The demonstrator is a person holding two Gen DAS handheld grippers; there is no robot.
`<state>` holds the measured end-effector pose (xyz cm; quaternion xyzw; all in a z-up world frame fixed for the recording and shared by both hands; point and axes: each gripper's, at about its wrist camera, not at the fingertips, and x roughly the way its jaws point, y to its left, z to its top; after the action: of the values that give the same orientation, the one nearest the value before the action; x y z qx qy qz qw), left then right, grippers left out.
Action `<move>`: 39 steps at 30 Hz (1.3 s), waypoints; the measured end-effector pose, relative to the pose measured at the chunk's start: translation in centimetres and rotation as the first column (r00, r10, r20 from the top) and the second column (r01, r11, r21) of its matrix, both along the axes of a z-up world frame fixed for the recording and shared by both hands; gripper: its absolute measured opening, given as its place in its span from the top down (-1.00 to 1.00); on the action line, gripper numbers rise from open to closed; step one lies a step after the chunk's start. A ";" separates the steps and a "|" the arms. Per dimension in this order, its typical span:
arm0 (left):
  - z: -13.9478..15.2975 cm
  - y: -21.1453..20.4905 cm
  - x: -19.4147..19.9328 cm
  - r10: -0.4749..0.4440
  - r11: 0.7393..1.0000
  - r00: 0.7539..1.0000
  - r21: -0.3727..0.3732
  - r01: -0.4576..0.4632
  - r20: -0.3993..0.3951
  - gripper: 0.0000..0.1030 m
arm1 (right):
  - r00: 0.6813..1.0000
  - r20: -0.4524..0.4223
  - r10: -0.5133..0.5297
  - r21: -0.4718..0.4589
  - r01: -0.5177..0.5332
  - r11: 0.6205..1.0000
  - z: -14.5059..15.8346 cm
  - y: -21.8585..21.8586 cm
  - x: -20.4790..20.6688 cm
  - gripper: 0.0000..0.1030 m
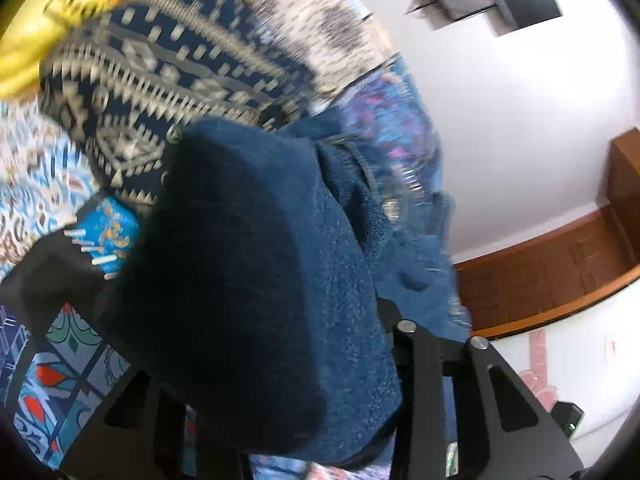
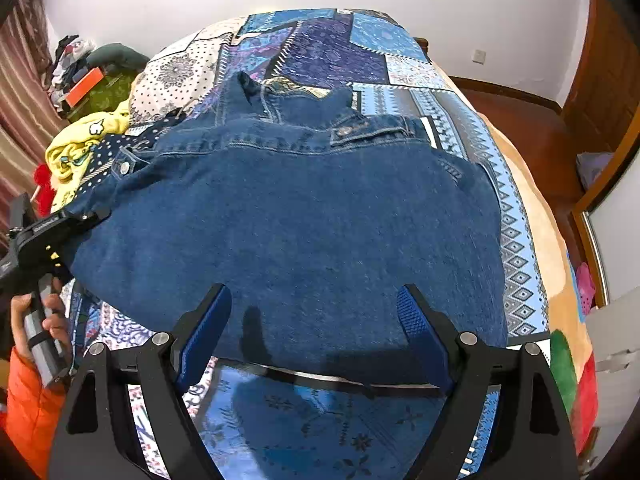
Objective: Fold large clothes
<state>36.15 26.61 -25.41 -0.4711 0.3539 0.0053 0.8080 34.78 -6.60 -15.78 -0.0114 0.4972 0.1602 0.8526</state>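
The right gripper (image 2: 314, 320) hangs with its two blue fingers (image 2: 204, 332) spread wide and nothing between them, just above the near hem of one denim jacket (image 2: 288, 216) lying flat on the patchwork bedspread (image 2: 516, 240). The left gripper (image 2: 60, 236) is clamped on the jacket's left edge. One yellow garment (image 2: 76, 148) lies beside it.

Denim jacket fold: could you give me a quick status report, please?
Right gripper open, above near hem. Left gripper shut on denim jacket, left edge. Jacket partly folded on patchwork quilt. Yellow garment beside jacket, not blocking.
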 end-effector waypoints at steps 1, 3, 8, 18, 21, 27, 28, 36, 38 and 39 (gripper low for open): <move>1.0 0.1 -0.4 -0.002 1.000 0.999 -0.008 0.003 0.035 0.39 | 1.000 0.001 0.004 0.004 -0.004 1.000 0.4 0.3 0.0 -0.60; 3.0 0.2 -1.3 0.002 1.000 0.996 0.001 -0.002 0.087 0.43 | 1.000 0.009 0.012 0.018 -0.013 1.000 1.1 0.8 0.0 -0.60; 8.6 0.4 -4.9 0.025 0.989 0.983 0.139 -0.052 0.184 0.44 | 0.996 0.048 0.077 0.052 -0.079 0.995 2.9 4.0 -0.2 -0.61; 12.6 -0.5 -7.6 0.019 0.892 0.990 0.444 -0.081 0.142 0.44 | 0.954 -0.038 0.296 0.035 -0.295 0.955 -1.3 15.2 0.7 -0.61; 10.6 -0.7 -5.8 0.031 0.886 0.996 0.458 -0.069 0.090 0.44 | 0.944 -0.094 0.315 0.014 -0.315 0.949 -3.7 16.7 1.0 -0.65; 9.8 -0.9 -4.8 0.051 0.884 0.997 0.462 -0.068 0.050 0.44 | 0.926 -0.090 0.366 -0.032 -0.370 0.928 -4.7 17.0 0.4 -0.72; 10.3 -1.2 -4.6 0.044 0.881 0.998 0.469 -0.064 0.054 0.44 | 0.922 -0.100 0.375 -0.016 -0.379 0.925 -4.5 16.6 0.4 -0.72; 15.5 -9.9 -0.3 -0.126 0.776 0.986 0.630 0.028 0.110 0.45 | 0.998 -0.001 0.065 0.218 -0.064 0.974 0.6 4.8 0.5 -0.72; 16.3 -13.6 1.2 -0.189 0.745 0.974 0.664 0.062 0.121 0.45 | 0.998 -0.002 -0.069 0.288 0.067 0.955 1.5 -0.3 0.1 -0.72; 16.5 -15.7 1.9 -0.222 0.725 0.967 0.684 0.080 0.122 0.45 | 0.993 -0.002 -0.117 0.294 0.113 0.949 1.7 -2.2 -0.1 -0.72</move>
<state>38.04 10.93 -8.94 -0.1143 0.2841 0.0206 0.9517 34.63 -8.83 -14.09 0.1431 0.4612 0.1822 0.8565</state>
